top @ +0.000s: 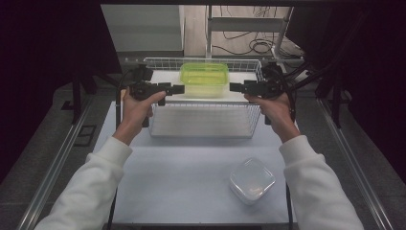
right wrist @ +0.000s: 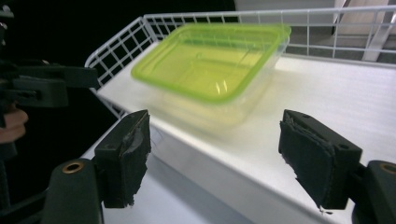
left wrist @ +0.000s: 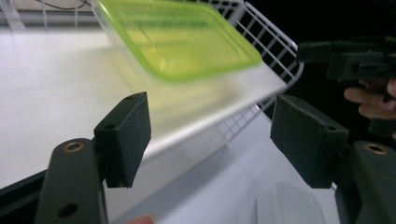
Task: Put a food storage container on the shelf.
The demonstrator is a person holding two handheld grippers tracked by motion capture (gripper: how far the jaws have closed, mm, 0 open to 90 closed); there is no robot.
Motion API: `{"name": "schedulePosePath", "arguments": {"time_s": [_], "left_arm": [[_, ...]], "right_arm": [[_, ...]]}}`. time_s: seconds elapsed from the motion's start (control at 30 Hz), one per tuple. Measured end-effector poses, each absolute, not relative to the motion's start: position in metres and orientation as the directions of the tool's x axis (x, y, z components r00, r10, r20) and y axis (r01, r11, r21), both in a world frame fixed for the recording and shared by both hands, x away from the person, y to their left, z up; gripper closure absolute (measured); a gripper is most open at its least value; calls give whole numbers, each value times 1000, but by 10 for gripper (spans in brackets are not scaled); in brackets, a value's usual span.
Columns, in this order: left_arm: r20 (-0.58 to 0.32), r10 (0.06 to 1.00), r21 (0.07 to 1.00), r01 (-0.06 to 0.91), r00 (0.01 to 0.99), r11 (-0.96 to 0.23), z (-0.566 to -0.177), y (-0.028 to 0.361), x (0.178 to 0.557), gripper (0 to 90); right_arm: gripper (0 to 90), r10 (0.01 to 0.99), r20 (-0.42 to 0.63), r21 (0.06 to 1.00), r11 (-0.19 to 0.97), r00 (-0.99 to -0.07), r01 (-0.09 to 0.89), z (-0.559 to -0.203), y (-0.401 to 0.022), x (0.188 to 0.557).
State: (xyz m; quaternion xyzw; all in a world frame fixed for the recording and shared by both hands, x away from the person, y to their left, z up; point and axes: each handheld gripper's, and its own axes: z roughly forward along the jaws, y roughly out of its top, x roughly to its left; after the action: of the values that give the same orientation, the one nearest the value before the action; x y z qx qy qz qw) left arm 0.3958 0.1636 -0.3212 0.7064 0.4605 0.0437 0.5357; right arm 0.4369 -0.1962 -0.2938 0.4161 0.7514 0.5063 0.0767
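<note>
Beside green-lidded container: left gripper, right gripper wide open, empty.

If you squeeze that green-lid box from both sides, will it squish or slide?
The box looks like thin clear plastic, so its walls would probably bend a little under a squeeze. It seems empty, so likely light. Its smooth sides may slip between the pads, and on the smooth white shelf it would probably slide rather than tip, being low and wide.

Clear lidded container near table front edge (right side); cables on floor beyond.
</note>
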Motion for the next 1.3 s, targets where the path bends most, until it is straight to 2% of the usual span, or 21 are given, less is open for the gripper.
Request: {"name": "schedulePosePath", "arguments": {"time_s": [0.2,0.33,0.4,0.7,0.87,1.1,1.3], "left_arm": [[-386,702,805,590,598,-60,-339,164,359,289],[-392,701,793,605,595,-69,-356,168,336,292],[-387,711,785,614,586,-79,-366,170,325,294],[-384,719,749,651,580,-124,-409,175,288,284],[-360,747,739,660,559,-137,-426,183,273,274],[-380,756,706,695,533,-135,-451,188,259,274],[-377,770,692,709,515,-136,-458,191,252,275]], "right_arm": [[257,673,248,838,212,-697,503,-316,-215,396],[258,671,224,840,236,-707,489,-326,-224,377],[267,672,235,826,242,-702,508,-340,-236,359],[285,689,271,784,248,-673,570,-384,-259,320],[285,702,257,762,276,-665,585,-404,-265,299],[292,720,239,744,295,-651,599,-415,-273,286],[298,727,245,741,286,-641,608,-417,-279,284]]}}
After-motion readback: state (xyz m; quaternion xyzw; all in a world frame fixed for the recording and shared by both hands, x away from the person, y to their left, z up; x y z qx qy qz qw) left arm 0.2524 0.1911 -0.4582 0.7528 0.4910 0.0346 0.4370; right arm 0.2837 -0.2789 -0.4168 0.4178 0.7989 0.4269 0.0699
